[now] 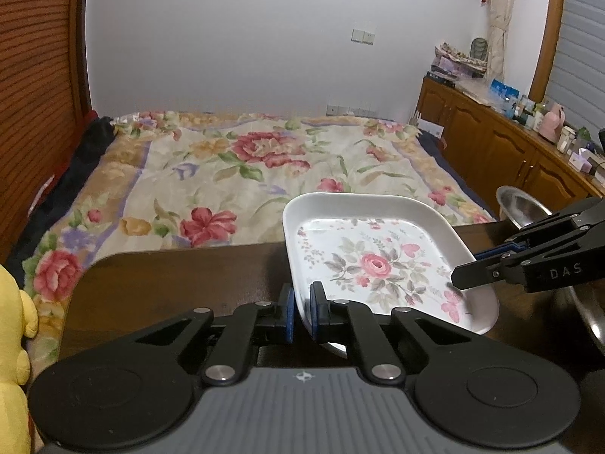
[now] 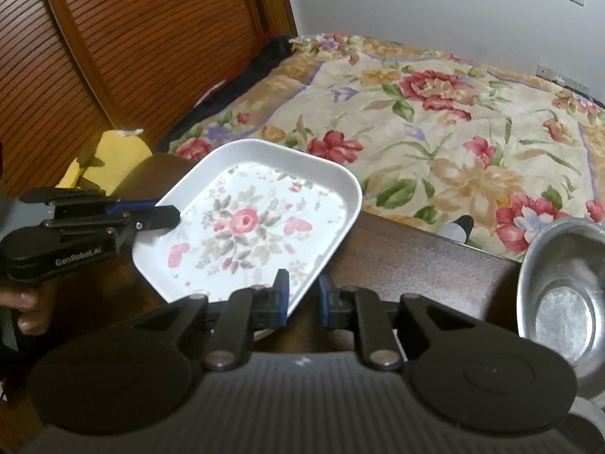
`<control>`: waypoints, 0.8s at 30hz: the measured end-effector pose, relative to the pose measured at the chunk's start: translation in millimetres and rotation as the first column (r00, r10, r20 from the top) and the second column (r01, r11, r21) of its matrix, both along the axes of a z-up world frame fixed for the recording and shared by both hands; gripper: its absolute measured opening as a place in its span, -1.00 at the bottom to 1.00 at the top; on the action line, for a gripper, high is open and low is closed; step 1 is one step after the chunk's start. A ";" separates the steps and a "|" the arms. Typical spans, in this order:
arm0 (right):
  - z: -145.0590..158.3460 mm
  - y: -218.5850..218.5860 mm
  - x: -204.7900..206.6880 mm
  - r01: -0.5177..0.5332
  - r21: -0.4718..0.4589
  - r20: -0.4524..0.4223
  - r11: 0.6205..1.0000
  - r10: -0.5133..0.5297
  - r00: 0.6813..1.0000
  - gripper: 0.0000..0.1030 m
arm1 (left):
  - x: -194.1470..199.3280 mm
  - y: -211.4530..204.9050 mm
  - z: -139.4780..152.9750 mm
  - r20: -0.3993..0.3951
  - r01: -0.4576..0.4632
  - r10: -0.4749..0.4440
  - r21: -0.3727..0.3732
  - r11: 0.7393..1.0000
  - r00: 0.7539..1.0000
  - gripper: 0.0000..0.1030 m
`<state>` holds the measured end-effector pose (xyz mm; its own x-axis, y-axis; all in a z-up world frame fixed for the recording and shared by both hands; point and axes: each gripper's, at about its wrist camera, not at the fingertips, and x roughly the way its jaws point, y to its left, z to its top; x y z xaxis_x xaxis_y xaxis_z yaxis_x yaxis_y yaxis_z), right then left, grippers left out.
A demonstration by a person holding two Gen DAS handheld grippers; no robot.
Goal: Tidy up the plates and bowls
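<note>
A white square plate (image 1: 378,261) with a pink rose print hangs slightly tilted above the dark wooden table (image 1: 170,283). My left gripper (image 1: 302,312) is shut on the plate's near left rim, which fills the gap between its blue pads. In the right wrist view the same plate (image 2: 249,227) shows my right gripper (image 2: 302,297) shut across its near right rim. The right gripper (image 1: 469,268) also appears from the side, pinching that rim. Two steel bowls sit at the right, one far (image 1: 522,208) and one near (image 1: 590,314).
A bed with a floral cover (image 1: 245,166) lies just beyond the table's far edge. A yellow plush toy (image 1: 15,321) sits at the left. Wooden cabinets (image 1: 491,140) with clutter line the right wall. A hand (image 2: 30,302) holds the left gripper's handle.
</note>
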<state>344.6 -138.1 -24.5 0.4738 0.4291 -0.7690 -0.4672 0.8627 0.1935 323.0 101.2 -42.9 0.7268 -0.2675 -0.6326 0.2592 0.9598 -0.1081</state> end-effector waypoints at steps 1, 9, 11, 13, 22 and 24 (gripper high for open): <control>3.3 -0.8 -2.2 0.000 0.004 0.007 1.000 0.000 1.000 -0.66 | -3.4 -0.8 3.9 0.007 0.000 0.000 0.001 1.000 1.000 -0.80; 28.1 -11.3 -25.7 0.003 0.023 0.064 1.000 -0.005 0.998 -0.66 | -31.2 -6.4 30.6 0.061 0.007 -0.007 -0.003 1.000 0.998 -0.80; 33.9 -14.4 -29.9 0.006 0.028 0.075 1.000 -0.008 0.997 -0.66 | -37.1 -7.6 36.4 0.072 0.009 -0.009 -0.004 1.000 0.997 -0.80; 39.1 -16.8 -35.5 0.009 0.034 0.084 0.999 -0.011 0.996 -0.66 | -43.5 -9.1 41.8 0.082 0.011 -0.010 -0.006 1.000 0.997 -0.80; 55.5 -24.7 -65.5 0.012 0.040 0.123 0.999 -0.017 0.992 -0.65 | -75.1 -15.8 61.4 0.120 0.025 -0.024 -0.005 1.000 0.992 -0.79; 57.9 -26.1 -72.9 0.013 0.042 0.130 0.999 -0.018 0.991 -0.65 | -83.9 -17.4 64.8 0.129 0.027 -0.027 -0.004 1.000 0.991 -0.79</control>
